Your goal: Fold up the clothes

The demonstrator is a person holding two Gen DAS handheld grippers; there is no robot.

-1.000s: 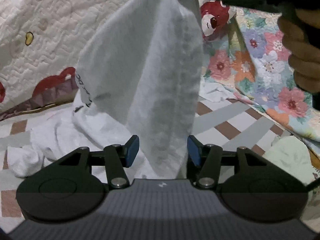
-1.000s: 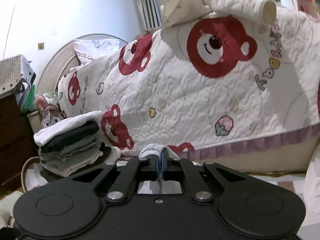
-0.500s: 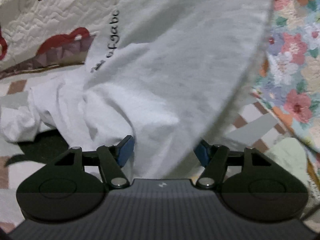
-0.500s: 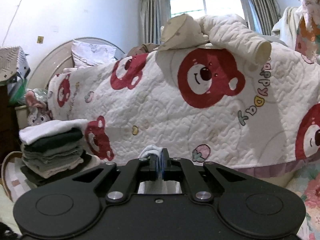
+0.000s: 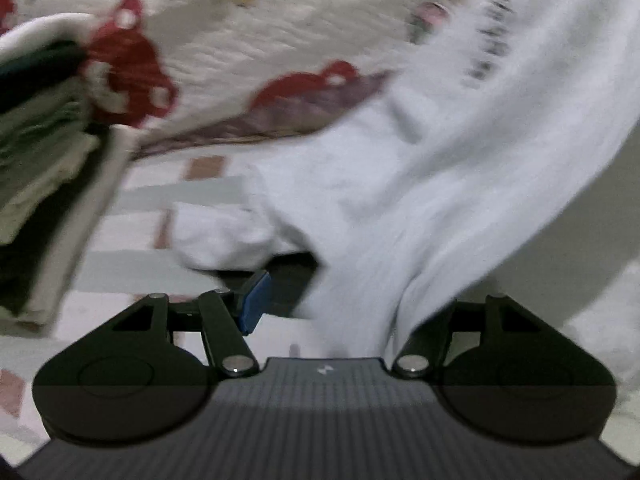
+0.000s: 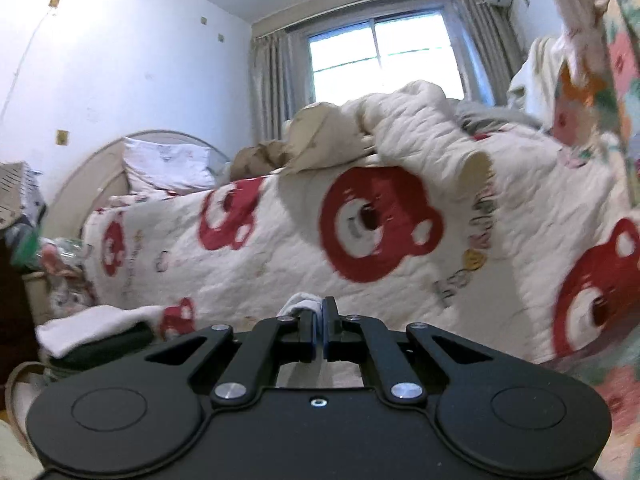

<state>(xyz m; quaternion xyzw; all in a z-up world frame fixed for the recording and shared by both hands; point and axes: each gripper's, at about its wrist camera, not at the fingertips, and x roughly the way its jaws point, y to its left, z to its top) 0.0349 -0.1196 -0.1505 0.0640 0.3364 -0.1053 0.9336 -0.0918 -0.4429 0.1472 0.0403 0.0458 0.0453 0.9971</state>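
White garment (image 5: pixel 420 200): soft matt knit cloth. Bear quilt (image 6: pixel 400 240): stitched, puckered fabric. Left gripper (image 5: pixel 320 308): matt black plastic, shiny metal rivets.

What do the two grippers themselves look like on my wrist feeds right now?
Both are matte black linkage grippers with silver pivot screws and round embossed discs. The left gripper has blue finger pads and a ribbed grey body with a small white logo. The right gripper shows a smooth black body.

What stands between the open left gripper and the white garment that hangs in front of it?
Nothing visible does. The white garment already hangs down between the open fingers of the left gripper; the right gripper pinches its top.
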